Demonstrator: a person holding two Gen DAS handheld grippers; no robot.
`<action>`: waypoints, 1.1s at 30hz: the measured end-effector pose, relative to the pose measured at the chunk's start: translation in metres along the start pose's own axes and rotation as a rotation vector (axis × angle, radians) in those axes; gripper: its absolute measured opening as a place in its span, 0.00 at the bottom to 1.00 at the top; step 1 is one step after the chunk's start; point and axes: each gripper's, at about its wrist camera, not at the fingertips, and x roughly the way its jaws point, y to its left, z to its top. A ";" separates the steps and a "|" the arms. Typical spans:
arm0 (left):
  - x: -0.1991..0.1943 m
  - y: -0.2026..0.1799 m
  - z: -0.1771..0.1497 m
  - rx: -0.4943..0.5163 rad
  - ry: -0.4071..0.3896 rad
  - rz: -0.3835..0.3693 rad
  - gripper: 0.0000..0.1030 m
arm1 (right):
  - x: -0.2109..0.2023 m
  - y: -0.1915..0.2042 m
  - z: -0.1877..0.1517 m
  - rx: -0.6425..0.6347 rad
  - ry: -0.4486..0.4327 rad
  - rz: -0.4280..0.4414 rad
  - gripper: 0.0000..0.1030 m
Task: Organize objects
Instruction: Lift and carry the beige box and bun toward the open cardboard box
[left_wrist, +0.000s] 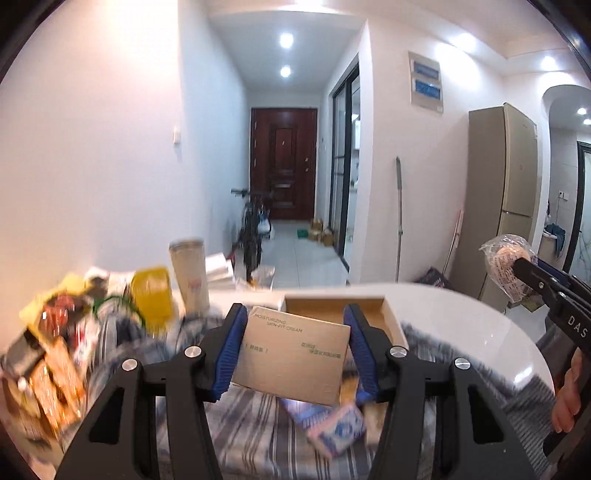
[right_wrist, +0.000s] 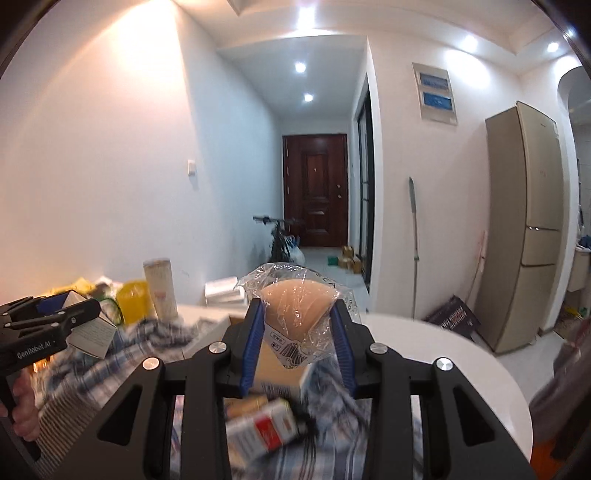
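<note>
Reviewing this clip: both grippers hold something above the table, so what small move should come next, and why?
Probably carry the cream box, clamped in the left gripper, forward over the open wooden tray just beyond it; the tray looks bare, and the right gripper holds its plastic-wrapped item aside.

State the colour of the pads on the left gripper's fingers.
Blue, ribbed pads on black fingers, clamped on the tan cream box. The left wrist view shows them best.

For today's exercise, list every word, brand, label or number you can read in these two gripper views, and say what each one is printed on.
"MOISTURIZING SKIN-FIT CREAM": on the cardboard box held in the left gripper.
"DAS": on the right gripper, seen in the left view; the rest is cut off.
"GenRobot.AI": on the left gripper's body, seen in the right view.
Too small or blurred: the box's green print, the plastic-wrapped item's label, the table clutter's labels.
</note>
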 end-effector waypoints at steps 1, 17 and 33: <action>0.002 0.000 0.010 -0.012 -0.013 -0.018 0.55 | 0.005 0.000 0.008 0.007 -0.006 0.004 0.34; 0.046 -0.009 0.103 -0.040 -0.136 -0.065 0.55 | 0.071 0.003 0.088 0.049 -0.088 0.040 0.34; 0.152 -0.005 0.070 -0.040 0.009 -0.043 0.55 | 0.141 -0.003 0.041 0.066 0.053 0.028 0.34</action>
